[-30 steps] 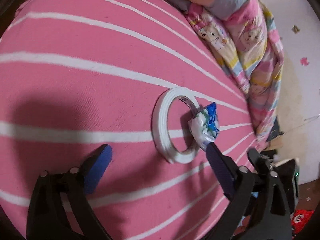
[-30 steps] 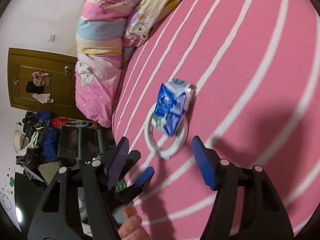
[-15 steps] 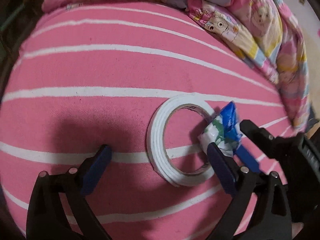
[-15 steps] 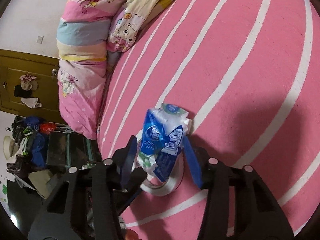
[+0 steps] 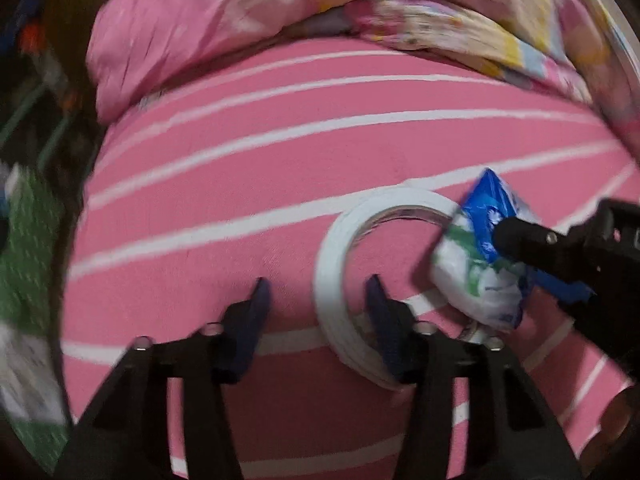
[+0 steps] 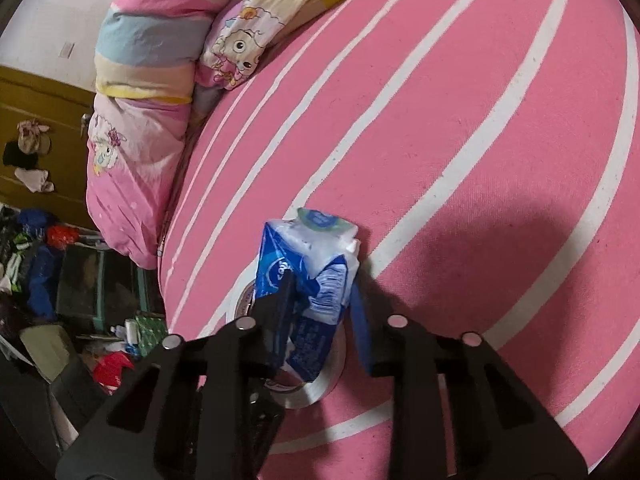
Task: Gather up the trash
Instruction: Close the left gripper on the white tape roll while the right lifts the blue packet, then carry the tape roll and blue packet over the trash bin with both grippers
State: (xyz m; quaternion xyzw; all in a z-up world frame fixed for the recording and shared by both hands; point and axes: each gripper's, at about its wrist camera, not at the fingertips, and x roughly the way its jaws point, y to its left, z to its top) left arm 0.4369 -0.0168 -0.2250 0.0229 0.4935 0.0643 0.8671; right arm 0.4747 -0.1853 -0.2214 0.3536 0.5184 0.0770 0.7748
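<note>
A crumpled blue-and-white plastic packet (image 6: 316, 256) lies on a white tape roll (image 6: 316, 396) on the pink striped bed sheet (image 6: 480, 160). My right gripper (image 6: 322, 302) has both pads against the packet's sides, and its jaws are closing. In the left wrist view the packet (image 5: 488, 300) sits on the roll's right side, with the right gripper (image 5: 516, 260) reaching in from the right. My left gripper (image 5: 318, 304) straddles the left rim of the tape roll (image 5: 332, 248), one finger inside the ring and one outside. Its jaws are closing and a gap shows beside the rim.
A folded cartoon-print quilt (image 6: 152, 60) lies along the far end of the bed (image 5: 240, 8). The bed edge drops at the left to a floor cluttered with bags and clothes (image 6: 60, 280). A wooden door (image 6: 40, 120) stands behind.
The left gripper swung round and narrowed, with the tape roll's rim now between its fingers. The right gripper came forward over the packet and closed on it.
</note>
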